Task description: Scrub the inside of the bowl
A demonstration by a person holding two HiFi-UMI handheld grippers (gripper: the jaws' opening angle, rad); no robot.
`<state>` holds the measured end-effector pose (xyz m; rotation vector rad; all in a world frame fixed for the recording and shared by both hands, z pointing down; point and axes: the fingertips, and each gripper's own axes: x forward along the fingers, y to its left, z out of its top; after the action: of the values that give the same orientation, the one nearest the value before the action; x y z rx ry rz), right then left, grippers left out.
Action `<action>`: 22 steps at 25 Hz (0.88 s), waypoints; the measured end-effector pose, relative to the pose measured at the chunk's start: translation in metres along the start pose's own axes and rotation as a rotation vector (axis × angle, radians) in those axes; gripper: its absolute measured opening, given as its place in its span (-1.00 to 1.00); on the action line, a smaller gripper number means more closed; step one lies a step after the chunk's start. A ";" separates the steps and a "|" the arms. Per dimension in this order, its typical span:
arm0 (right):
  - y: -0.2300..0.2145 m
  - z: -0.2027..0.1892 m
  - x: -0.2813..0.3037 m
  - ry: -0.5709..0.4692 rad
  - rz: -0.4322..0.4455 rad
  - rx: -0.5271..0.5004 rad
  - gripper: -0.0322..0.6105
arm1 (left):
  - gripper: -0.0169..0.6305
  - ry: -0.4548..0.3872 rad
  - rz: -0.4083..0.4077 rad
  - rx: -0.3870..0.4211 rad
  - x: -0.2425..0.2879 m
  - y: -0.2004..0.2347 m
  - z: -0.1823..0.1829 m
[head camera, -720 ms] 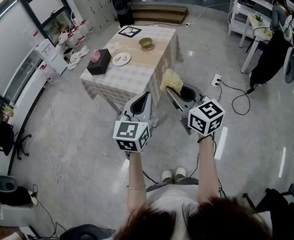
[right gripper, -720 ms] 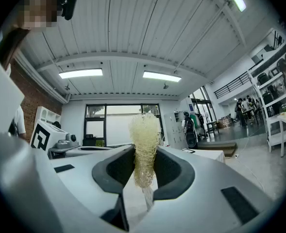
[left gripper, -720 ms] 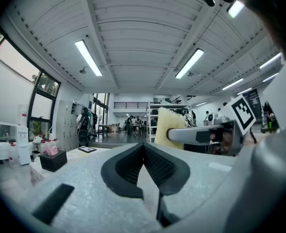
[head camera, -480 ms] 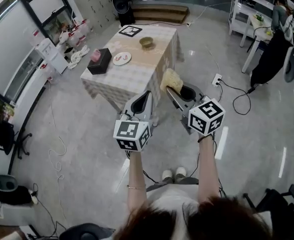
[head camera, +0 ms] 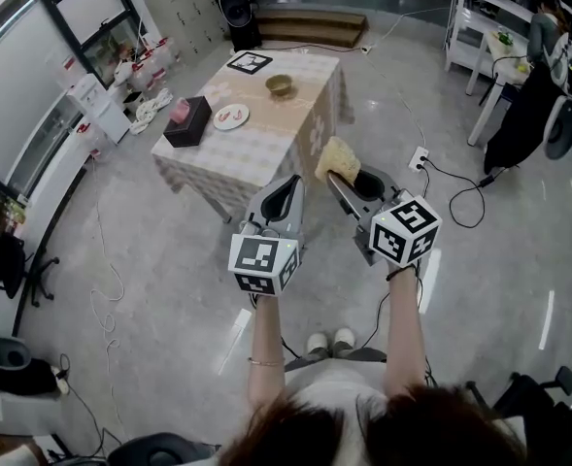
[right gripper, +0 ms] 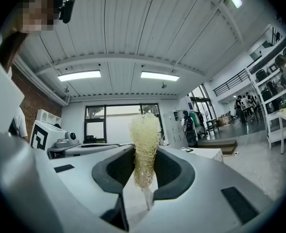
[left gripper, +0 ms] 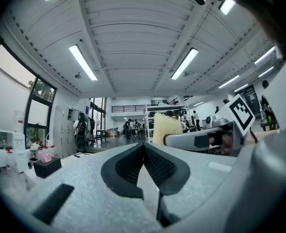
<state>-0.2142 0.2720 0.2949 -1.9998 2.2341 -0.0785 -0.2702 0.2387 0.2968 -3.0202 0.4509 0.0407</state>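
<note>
A small tan bowl (head camera: 280, 84) stands on the far part of the checked table (head camera: 256, 139), well ahead of both grippers. My right gripper (head camera: 342, 168) is held up over the floor, shut on a pale yellow scrubbing sponge (head camera: 336, 156); in the right gripper view the sponge (right gripper: 145, 147) stands pinched between the jaws of that gripper (right gripper: 143, 171). My left gripper (head camera: 292, 186) hovers beside it, shut with nothing between its jaws; the left gripper view shows this gripper (left gripper: 143, 159) pointing up toward the ceiling.
On the table are a white plate (head camera: 232, 116) with pink pieces, a dark tissue box (head camera: 186, 122) and a marker card (head camera: 252, 62). Bottles and cloths (head camera: 140, 81) lie on the floor at the left. A power strip and cable (head camera: 421, 155) run across the floor at the right.
The table has shifted slightly left and up in the head view, and both grippers sit a little to the right. Both jaw states are unchanged.
</note>
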 end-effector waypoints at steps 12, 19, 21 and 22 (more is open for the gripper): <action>-0.029 -0.004 -0.008 0.012 0.039 0.020 -0.60 | -0.91 -0.002 0.092 -0.070 0.020 0.000 -0.010; -0.050 -0.012 0.007 0.011 0.049 0.072 -0.60 | -0.91 0.027 0.099 -0.060 0.040 0.008 -0.020; -0.057 -0.014 0.014 0.012 0.050 0.079 -0.60 | -0.91 0.028 0.098 -0.070 0.047 0.013 -0.024; -0.061 -0.015 0.017 0.013 0.048 0.078 -0.60 | -0.91 0.030 0.094 -0.072 0.052 0.014 -0.027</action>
<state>-0.1584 0.2473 0.3164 -1.9105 2.2494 -0.1710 -0.2240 0.2074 0.3203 -3.0716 0.6068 0.0189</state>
